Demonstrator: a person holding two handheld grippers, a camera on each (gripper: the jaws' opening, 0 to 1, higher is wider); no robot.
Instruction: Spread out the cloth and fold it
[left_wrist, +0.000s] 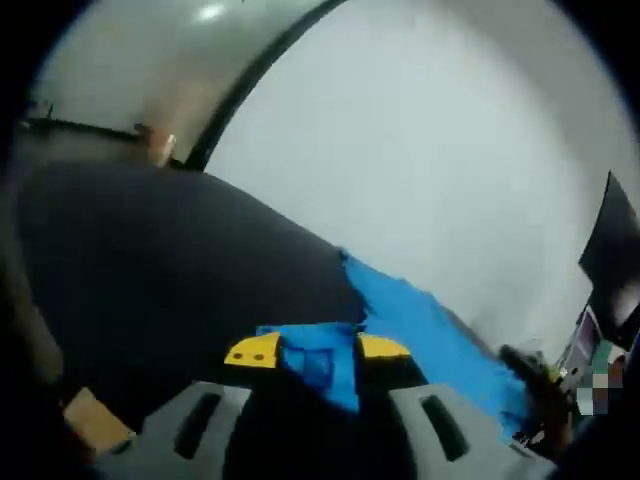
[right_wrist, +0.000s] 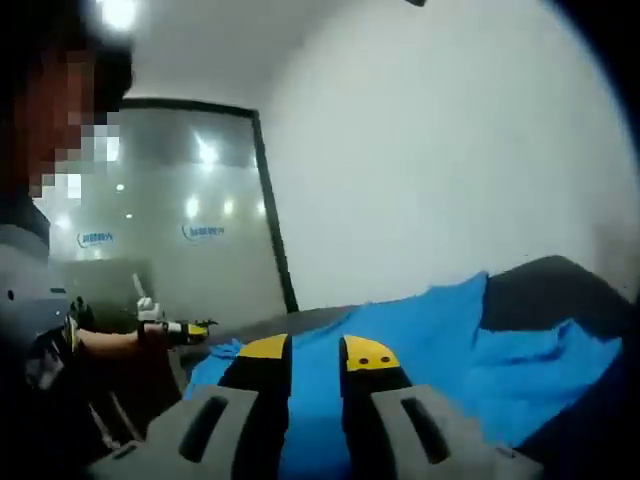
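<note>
A bright blue cloth (left_wrist: 420, 325) stretches from between my left gripper's (left_wrist: 318, 352) yellow-tipped jaws away to the right, over a dark table top (left_wrist: 170, 270). The left jaws are shut on a bunched edge of it. In the right gripper view the same blue cloth (right_wrist: 440, 340) spreads wide ahead and to the right, with folds near its right side. My right gripper (right_wrist: 315, 352) is shut on the cloth's near edge, which passes between the yellow tips. The other gripper (right_wrist: 185, 328) shows at the left of this view, held by a person's hand, with cloth at its tip.
A plain white wall (left_wrist: 430, 150) rises behind the table. A frosted glass partition (right_wrist: 170, 230) with a dark frame stands at the left. A person (right_wrist: 45, 300) is close at the left edge. A dark monitor (left_wrist: 612, 250) sits at the far right.
</note>
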